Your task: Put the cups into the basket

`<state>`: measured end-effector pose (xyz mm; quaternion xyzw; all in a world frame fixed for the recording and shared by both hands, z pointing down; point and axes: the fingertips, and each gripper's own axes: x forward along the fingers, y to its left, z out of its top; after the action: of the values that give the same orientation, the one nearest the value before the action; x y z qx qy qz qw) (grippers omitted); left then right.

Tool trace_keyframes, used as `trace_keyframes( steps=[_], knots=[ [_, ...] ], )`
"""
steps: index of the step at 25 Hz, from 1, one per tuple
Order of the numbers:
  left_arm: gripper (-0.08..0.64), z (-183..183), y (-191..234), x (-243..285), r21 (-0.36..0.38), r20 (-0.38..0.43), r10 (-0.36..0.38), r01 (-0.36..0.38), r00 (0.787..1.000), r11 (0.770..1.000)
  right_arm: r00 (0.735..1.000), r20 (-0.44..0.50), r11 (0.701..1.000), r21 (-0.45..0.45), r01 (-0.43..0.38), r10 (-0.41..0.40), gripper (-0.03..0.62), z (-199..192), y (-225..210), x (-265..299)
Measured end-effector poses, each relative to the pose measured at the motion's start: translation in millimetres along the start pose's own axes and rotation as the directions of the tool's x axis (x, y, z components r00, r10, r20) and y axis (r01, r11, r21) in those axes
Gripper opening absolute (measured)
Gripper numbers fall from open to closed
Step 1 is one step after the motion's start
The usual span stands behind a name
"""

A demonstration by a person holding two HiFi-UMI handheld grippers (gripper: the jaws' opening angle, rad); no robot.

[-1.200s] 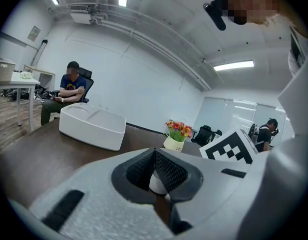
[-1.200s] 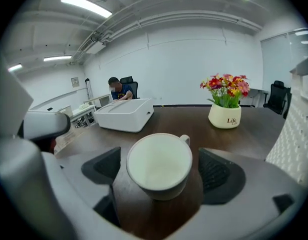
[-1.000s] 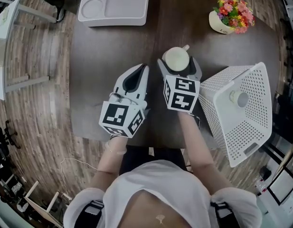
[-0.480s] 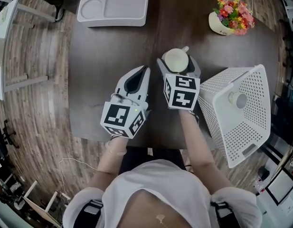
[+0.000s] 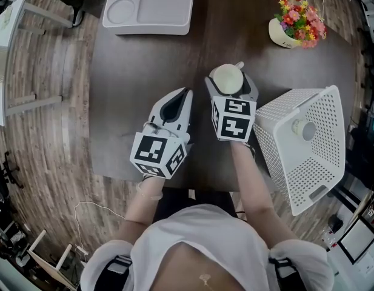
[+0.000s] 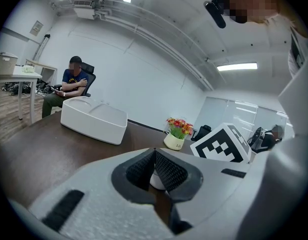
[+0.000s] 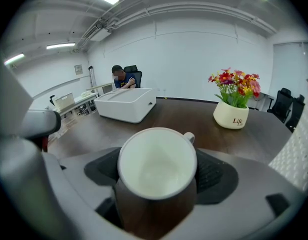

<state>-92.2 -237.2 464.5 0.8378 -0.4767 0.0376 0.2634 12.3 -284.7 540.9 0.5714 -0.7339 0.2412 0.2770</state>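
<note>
One white cup (image 5: 227, 77), upright, mouth up, handle turned to the far side, is gripped at its sides between the jaws of the right gripper (image 5: 231, 85) over the middle of the tabletop (image 5: 132, 71), a hold judged to suit level carrying. Whether it is lifted clear cannot be told. The jaws of the left gripper (image 5: 182, 99) are closed together on nothing, and it is parked just left of the right one, out of the carrying path. One perforated white basket (image 5: 274, 126) is set at the right near edge, open side up, with a second cup (image 5: 305, 129) lodged inside. Step judged in hand: transfer of the held cup rightward to the basket. One tray (image 5: 147, 5) and one flower pot (image 5: 283, 32) are kept at the far side, apart from the work.
</note>
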Motion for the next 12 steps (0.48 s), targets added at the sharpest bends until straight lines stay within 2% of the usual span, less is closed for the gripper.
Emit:
trace_keyframes(
  steps=[3,12],
  knots=[
    [0.009,1.7,3.3,-2.7,-0.005,0.003,0.007,-0.007,1.000,1.000,1.000,0.008,1.000,0.022,-0.006,0.005,0.434,2.2,0.5,-2.0],
    [0.009,3.6,1.2,-8.2,-0.010,0.016,0.009,-0.009,1.000,1.000,0.999,0.038,1.000,-0.008,-0.027,0.027,0.434,10.6,10.2,-12.2]
  ],
)
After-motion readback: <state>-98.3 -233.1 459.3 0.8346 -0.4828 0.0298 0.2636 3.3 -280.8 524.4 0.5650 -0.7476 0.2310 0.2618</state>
